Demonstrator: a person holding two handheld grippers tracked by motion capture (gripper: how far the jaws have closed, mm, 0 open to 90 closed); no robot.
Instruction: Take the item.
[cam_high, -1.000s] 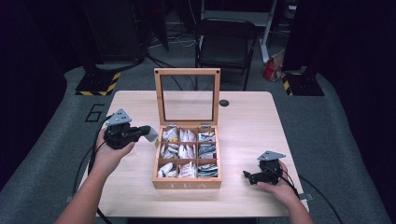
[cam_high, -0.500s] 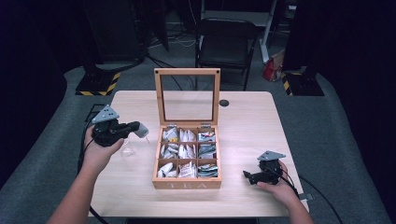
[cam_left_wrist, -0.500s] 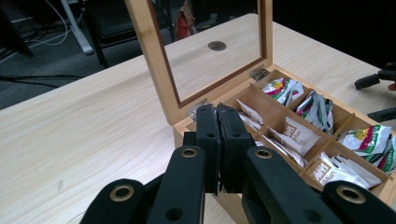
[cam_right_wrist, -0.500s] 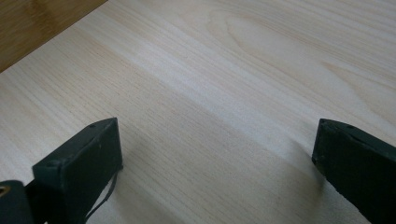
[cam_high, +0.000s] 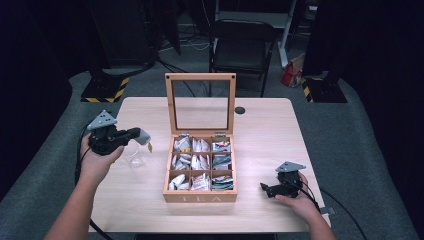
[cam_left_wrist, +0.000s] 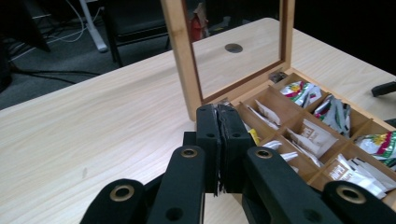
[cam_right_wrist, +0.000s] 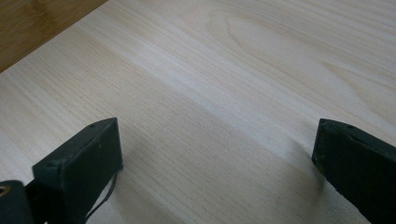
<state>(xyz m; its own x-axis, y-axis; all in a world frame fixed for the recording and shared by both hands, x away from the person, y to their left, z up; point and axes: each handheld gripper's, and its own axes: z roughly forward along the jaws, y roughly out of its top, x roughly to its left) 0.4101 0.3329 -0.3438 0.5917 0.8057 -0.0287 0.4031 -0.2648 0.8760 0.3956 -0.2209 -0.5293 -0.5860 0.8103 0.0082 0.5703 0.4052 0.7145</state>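
- Pressed together, the two black jaws of the left gripper (cam_high: 141, 135) clamp a small tea bag in a pale paper wrapper (cam_high: 144, 136), whose yellow tag (cam_high: 150, 147) dangles just below the tips in the high view.
- From the left gripper (cam_left_wrist: 219, 140) view, the pads meet face to face with a thin dark edge of the wrapper pinched between them, and a bit of the yellow tag (cam_left_wrist: 253, 136) peeks out to the right of the tips.
- That gripper hangs above the light wooden table (cam_high: 260, 125), left of the open wooden tea box with six compartments (cam_high: 200, 196), near it but clear of its side wall.
- Beneath the held tea bag stands a clear glass cup (cam_high: 133, 158), faint against the tabletop; the bag is above it and slightly toward the box.
- Inside the box lie more wrapped tea bags (cam_high: 200, 161) in white, green and red packets, spread over all six compartments.
- Its glass-paned lid (cam_high: 201, 102) stands upright at the far edge, and a round dark cable hole (cam_high: 240, 110) shows in the table just to the right of the lid.
- Near the table's front right corner, the right gripper (cam_high: 263, 188) rests low with a hand on it, well apart from the box.
- In the right gripper (cam_right_wrist: 219, 154) view its jaws stand wide apart, with bare wood grain between them and nothing held.
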